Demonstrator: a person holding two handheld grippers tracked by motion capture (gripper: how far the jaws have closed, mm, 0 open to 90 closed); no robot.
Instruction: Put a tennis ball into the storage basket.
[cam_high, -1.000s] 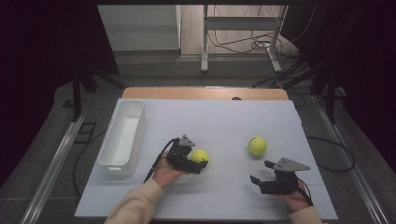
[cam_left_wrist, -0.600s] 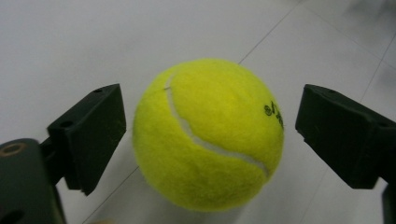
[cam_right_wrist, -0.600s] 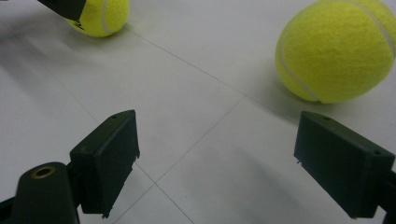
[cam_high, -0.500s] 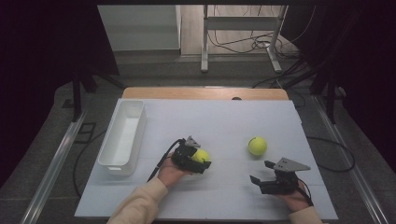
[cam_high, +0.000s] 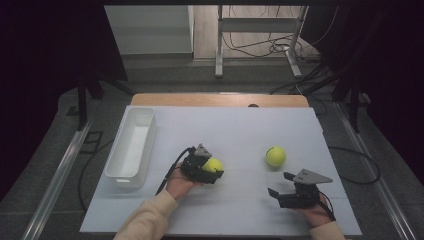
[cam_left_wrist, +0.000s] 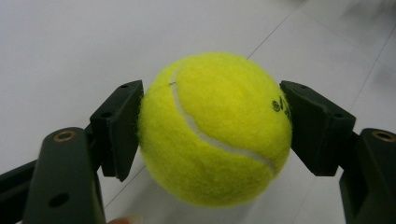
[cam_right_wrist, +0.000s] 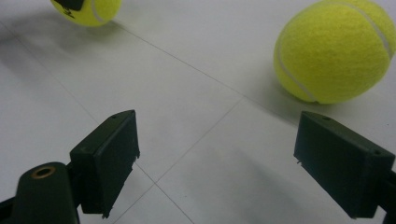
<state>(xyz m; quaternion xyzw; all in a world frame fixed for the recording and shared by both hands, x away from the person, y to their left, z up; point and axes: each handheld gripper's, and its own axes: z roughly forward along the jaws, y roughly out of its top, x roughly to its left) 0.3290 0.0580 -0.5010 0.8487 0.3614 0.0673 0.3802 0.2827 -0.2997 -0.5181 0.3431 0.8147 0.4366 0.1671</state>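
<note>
The white tabletop (cam_high: 240, 125) carried a long white bin (cam_high: 131, 145) at its left side and two tennis balls nearer the middle. The bin stood well apart from the balls and looked empty as far as the high view showed.

The left tongs (cam_high: 212, 172) had just been closing, and in the left gripper view their two black pads pressed on opposite sides of the nearer tennis ball (cam_left_wrist: 215, 128), close to its widest part. This ball was on the tabletop, just in front of the person's left hand (cam_high: 179, 184). The second tennis ball (cam_high: 275, 156) lay free to the right, near the right tongs (cam_high: 280, 187) but not touching them. The right tongs were spread wide with nothing between the pads.

I judged the ball to be light, with a fuzzy felt cover that gives good friction, so slipping was not likely. It is springy and yields a little under pressure, not fragile. Being round, it would roll easily if released. The best hold was across the middle, as the pads sat.
</note>
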